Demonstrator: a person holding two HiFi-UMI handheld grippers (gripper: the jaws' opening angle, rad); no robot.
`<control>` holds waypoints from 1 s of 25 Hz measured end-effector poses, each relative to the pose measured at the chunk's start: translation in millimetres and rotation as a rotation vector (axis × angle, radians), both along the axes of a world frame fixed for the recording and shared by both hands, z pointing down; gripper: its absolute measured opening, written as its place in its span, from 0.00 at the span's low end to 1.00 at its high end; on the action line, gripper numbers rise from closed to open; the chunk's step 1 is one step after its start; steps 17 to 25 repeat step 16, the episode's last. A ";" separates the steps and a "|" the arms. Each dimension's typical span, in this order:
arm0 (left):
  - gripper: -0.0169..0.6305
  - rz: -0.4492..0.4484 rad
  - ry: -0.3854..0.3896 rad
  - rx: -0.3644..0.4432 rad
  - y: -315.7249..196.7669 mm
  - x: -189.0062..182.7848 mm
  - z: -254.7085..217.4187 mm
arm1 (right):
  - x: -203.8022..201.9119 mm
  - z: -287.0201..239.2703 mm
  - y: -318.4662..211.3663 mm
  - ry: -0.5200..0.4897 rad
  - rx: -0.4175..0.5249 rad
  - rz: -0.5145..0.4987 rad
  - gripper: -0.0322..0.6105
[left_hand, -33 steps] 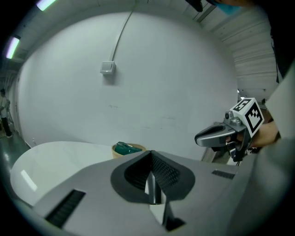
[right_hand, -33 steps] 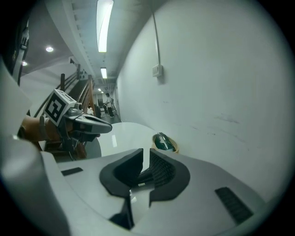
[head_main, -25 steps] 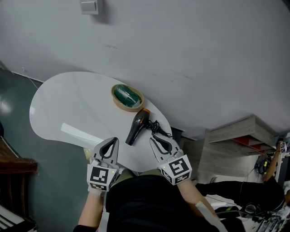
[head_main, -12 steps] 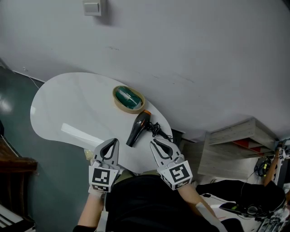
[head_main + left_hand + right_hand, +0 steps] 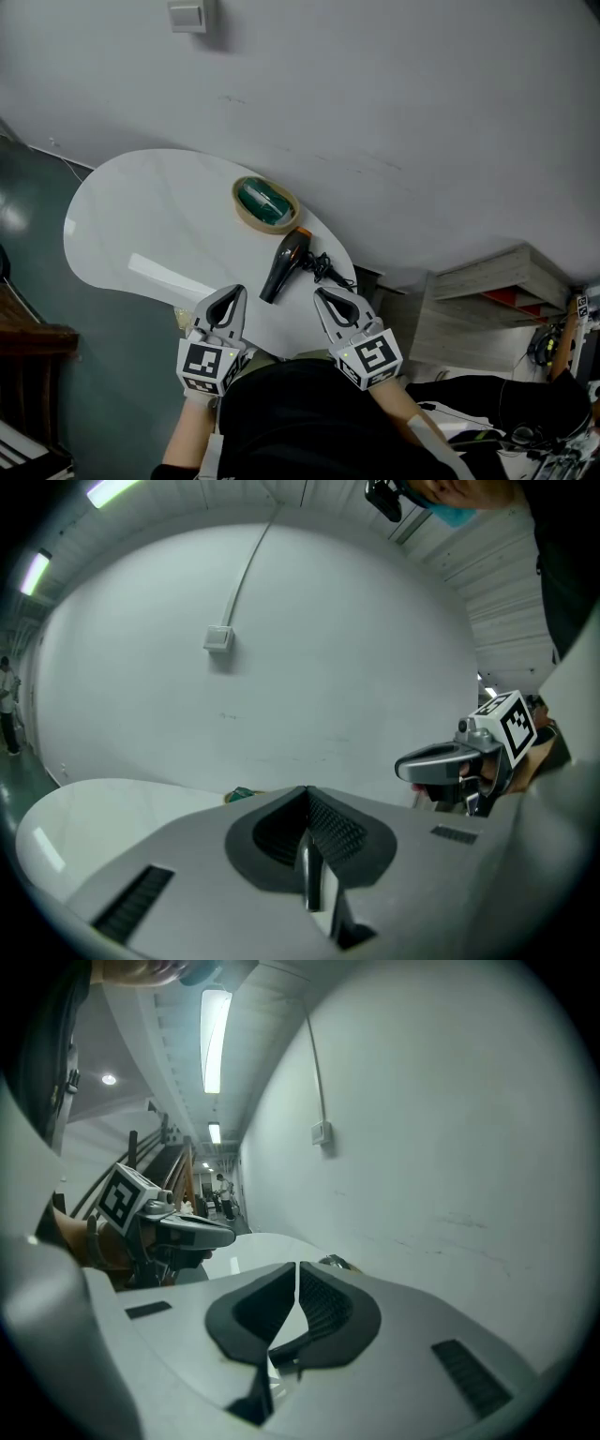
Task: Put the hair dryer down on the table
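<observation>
The right tool (image 5: 296,1274) has just been closing its jaws and they now meet with nothing between them. The left tool (image 5: 307,799) is likewise pressed together and empty. Nothing else has shifted. The hair dryer (image 5: 281,265) lies flat on the table (image 5: 141,216) by itself, well clear of both tools, so I judge the putting-down finished and the hands merely drawn back at the near edge. Counting from the biggest: one white rounded table. Two tools sit side by side at its 6 o'clock edge, both pointing toward 12 o'clock. One dark hair dryer lies toward the table's 4 o'clock end, between the tools and a little beyond their tips, with its orange nozzle end aimed at about 1 o'clock. One shallow tan dish (image 5: 264,202) with something green in it sits near the dryer at its 11 o'clock, apart from it. One black cord (image 5: 328,267) is bunched at the dryer's 3 o'clock. One wall switch (image 5: 187,14) hangs far off at 11 o'clock.
</observation>
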State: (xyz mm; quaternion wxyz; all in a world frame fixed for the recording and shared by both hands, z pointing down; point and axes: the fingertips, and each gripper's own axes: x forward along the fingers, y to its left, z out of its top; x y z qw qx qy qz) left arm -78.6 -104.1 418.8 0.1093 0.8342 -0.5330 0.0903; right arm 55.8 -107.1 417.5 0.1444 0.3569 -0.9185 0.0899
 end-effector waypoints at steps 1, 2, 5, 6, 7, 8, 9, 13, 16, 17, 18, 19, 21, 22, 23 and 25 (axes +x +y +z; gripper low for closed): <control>0.04 -0.004 0.000 0.002 -0.5 0.1 -0.5 | 0.3 -0.3 -0.2 -0.003 0.000 -0.001 0.09; 0.04 -0.010 -0.003 0.002 -1.0 0.1 -0.6 | 0.9 -0.4 -0.6 -0.003 0.001 0.000 0.09; 0.04 -0.024 -0.005 0.004 -2.0 0.5 0.6 | 5.0 2.0 -1.9 0.008 0.005 0.006 0.09; 0.04 -0.024 -0.001 0.002 -2.0 1.3 1.1 | 7.0 3.3 -2.3 0.010 0.002 0.011 0.09; 0.04 -0.020 0.003 -0.001 -1.8 2.6 1.8 | 9.1 4.5 -2.8 0.011 -0.002 0.016 0.09; 0.04 -0.015 0.003 -0.005 -1.6 4.2 2.7 | 11.1 5.4 -3.4 0.011 -0.007 0.020 0.09; 0.04 -0.008 -0.001 -0.010 -1.3 5.8 4.1 | 13.1 5.9 -4.3 0.012 -0.010 0.026 0.09; 0.04 0.007 -0.023 -0.023 -2.5 10.7 8.1 | 18.6 9.0 -5.2 0.020 -0.021 0.034 0.09; 0.04 0.017 -0.021 -0.034 -3.5 13.3 10.8 | 22.1 14.8 -3.4 0.034 -0.027 0.031 0.09; 0.04 0.017 -0.021 -0.034 -3.5 13.3 10.8 | 22.1 14.8 -3.4 0.034 -0.027 0.031 0.09; 0.04 0.017 -0.021 -0.034 -3.5 13.3 10.8 | 22.1 14.8 -3.4 0.034 -0.027 0.031 0.09; 0.04 0.017 -0.021 -0.034 -3.5 13.3 10.8 | 22.1 14.8 -3.4 0.034 -0.027 0.031 0.09; 0.04 0.017 -0.021 -0.034 -3.5 13.3 10.8 | 22.1 14.8 -3.4 0.034 -0.027 0.031 0.09; 0.04 0.017 -0.021 -0.034 -3.5 13.3 10.8 | 22.1 14.8 -3.4 0.034 -0.027 0.031 0.09; 0.04 0.017 -0.021 -0.034 -3.5 13.3 10.8 | 22.1 14.8 -3.4 0.034 -0.027 0.031 0.09; 0.04 0.017 -0.021 -0.034 -3.5 13.3 10.8 | 22.1 14.8 -3.4 0.034 -0.027 0.031 0.09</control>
